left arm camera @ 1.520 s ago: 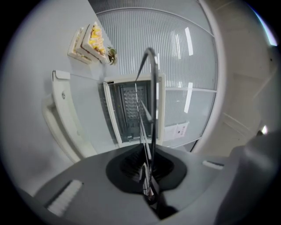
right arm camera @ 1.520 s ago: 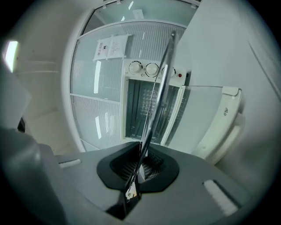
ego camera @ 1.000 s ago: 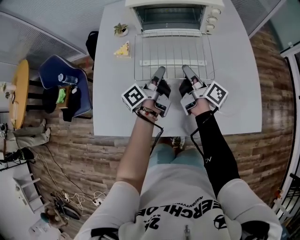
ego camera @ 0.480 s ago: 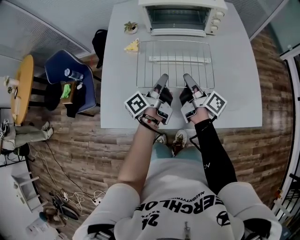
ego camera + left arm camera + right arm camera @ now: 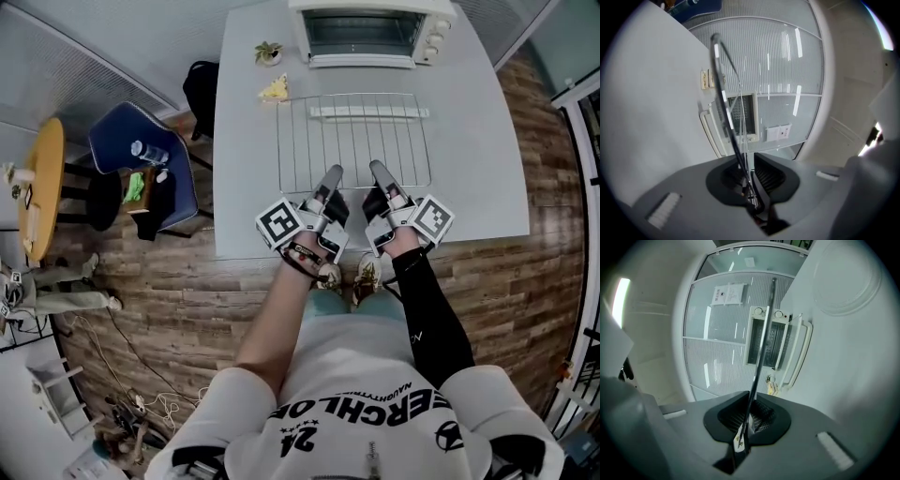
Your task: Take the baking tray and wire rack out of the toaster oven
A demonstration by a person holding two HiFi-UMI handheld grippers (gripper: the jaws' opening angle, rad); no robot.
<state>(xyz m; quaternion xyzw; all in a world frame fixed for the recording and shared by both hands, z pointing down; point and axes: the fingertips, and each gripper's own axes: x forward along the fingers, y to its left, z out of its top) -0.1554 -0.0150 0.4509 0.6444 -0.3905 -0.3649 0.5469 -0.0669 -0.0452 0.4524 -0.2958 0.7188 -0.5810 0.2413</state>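
The wire rack (image 5: 354, 141) is pinched at its near edge by the left gripper (image 5: 333, 172) and right gripper (image 5: 377, 169), jaws closed tight on the wire, clear of the toaster oven (image 5: 370, 28); it should be held level and lowered flat onto the table (image 5: 478, 159).

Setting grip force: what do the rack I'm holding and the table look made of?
The wire rack looks like thin bare metal rods, probably steel: dull silver sheen, see-through grid. The table has a smooth matte white top, perhaps laminate or painted board; the look leaves that open.
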